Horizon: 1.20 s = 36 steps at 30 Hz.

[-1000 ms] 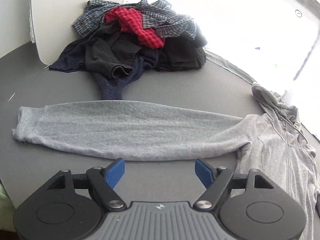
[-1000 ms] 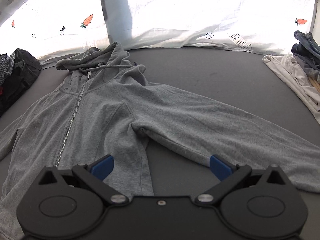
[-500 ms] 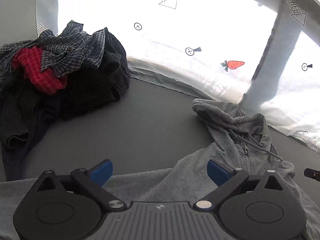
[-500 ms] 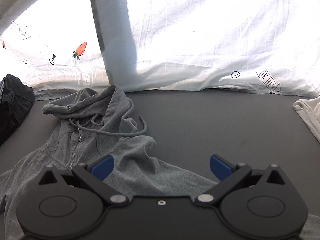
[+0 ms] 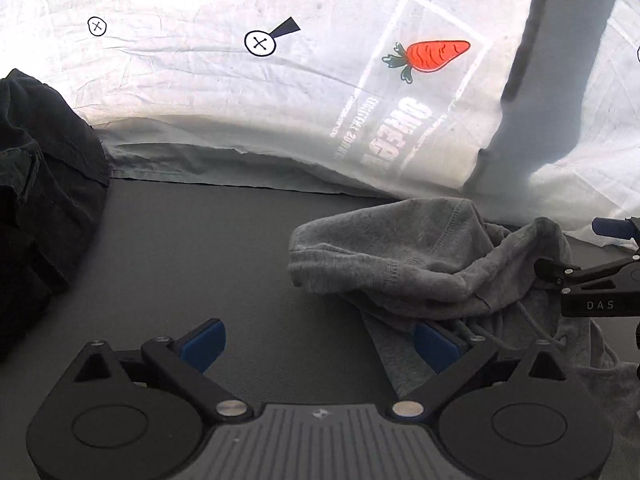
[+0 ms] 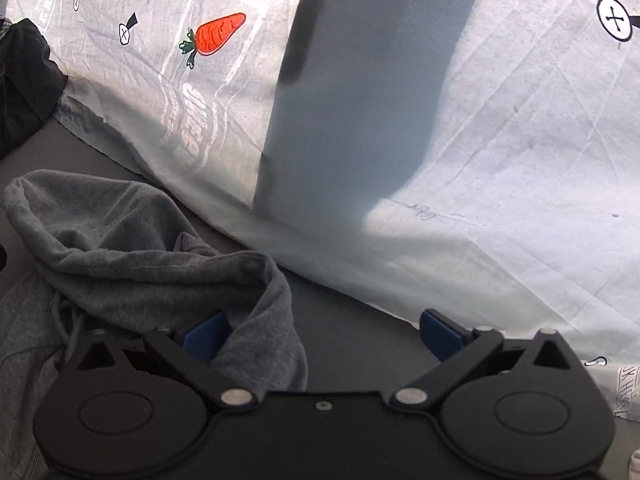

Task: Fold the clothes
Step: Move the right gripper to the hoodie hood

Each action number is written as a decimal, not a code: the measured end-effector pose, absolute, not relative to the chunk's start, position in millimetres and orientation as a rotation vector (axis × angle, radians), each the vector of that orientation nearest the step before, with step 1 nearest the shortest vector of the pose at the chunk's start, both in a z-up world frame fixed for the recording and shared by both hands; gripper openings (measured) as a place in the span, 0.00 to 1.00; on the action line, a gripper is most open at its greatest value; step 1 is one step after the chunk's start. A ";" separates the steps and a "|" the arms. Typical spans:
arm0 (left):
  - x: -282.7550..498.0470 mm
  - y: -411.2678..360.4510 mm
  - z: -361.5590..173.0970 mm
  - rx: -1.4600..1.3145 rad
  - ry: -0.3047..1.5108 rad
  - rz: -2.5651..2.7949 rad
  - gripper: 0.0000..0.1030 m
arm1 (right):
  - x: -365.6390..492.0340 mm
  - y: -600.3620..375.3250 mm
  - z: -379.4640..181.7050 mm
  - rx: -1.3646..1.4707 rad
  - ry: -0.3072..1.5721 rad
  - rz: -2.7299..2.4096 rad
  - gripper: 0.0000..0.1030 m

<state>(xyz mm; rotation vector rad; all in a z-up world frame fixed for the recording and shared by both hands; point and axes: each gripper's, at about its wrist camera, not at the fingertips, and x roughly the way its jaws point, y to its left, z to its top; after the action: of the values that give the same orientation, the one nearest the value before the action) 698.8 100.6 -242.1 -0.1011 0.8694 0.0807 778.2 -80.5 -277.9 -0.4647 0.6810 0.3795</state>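
1. The thin grey drawstring (image 5: 532,320) could snag on a blue pad and drag the crumpled hood of the grey cotton hoodie (image 5: 400,256), which lay on the dark counter (image 5: 200,248).
2. Both grippers pointed steeply downward at the hood. The left gripper (image 5: 320,340) had just been opening, with only the hood's edge between its jaws. The right gripper (image 6: 324,330) stood wide apart and pressed on nothing.

Setting: staged recording booth for laundry work, not a lived-in room. Evidence: flat dark grey table (image 5: 224,240); backlit white sheet (image 5: 200,92) hung as backdrop along its far edge, printed with carrots (image 5: 434,55), crossed-circle markers (image 5: 260,43) and mirrored lettering; grey upright post (image 6: 352,92) behind the sheet; grey hoodie (image 5: 400,264) spread on the table; dark clothes pile (image 5: 36,200) at the left.
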 end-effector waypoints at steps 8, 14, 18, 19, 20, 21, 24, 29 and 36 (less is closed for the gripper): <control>717.6 87.8 -257.2 -0.046 0.845 0.090 0.97 | 801.2 -109.0 -255.3 -0.365 0.552 0.195 1.00; 752.1 84.7 -261.9 -0.013 0.816 0.187 0.97 | 797.2 -168.3 -250.0 -0.209 0.605 0.070 1.00; 778.1 92.5 -276.8 -0.013 0.889 0.230 0.99 | 796.2 -187.0 -276.8 -0.172 0.734 0.027 1.00; 778.9 98.0 -275.7 -0.043 0.890 0.239 0.99 | 794.0 -191.3 -280.8 -0.152 0.754 0.022 1.00; 779.2 103.4 -273.9 -0.073 0.902 0.249 0.99 | 791.4 -195.0 -281.0 -0.127 0.763 0.024 1.00; 776.5 107.3 -269.9 -0.102 0.893 0.246 0.99 | 789.5 -196.3 -280.3 -0.108 0.764 0.031 1.00; 762.8 109.7 -252.9 -0.171 0.845 0.174 0.99 | 784.1 -197.6 -273.0 -0.075 0.766 0.056 1.00; 735.8 96.0 -235.6 -0.155 0.830 0.107 0.99 | 761.8 -188.4 -251.1 -0.080 0.713 0.083 1.00; 703.0 89.8 -234.4 -0.249 0.843 0.085 0.99 | 727.8 -173.4 -230.0 0.017 0.676 0.208 0.79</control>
<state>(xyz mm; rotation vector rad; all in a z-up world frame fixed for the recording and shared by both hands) 703.0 89.8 -234.4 -0.2488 0.8434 0.0855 727.8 -173.4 -230.0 0.0173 0.6759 0.2077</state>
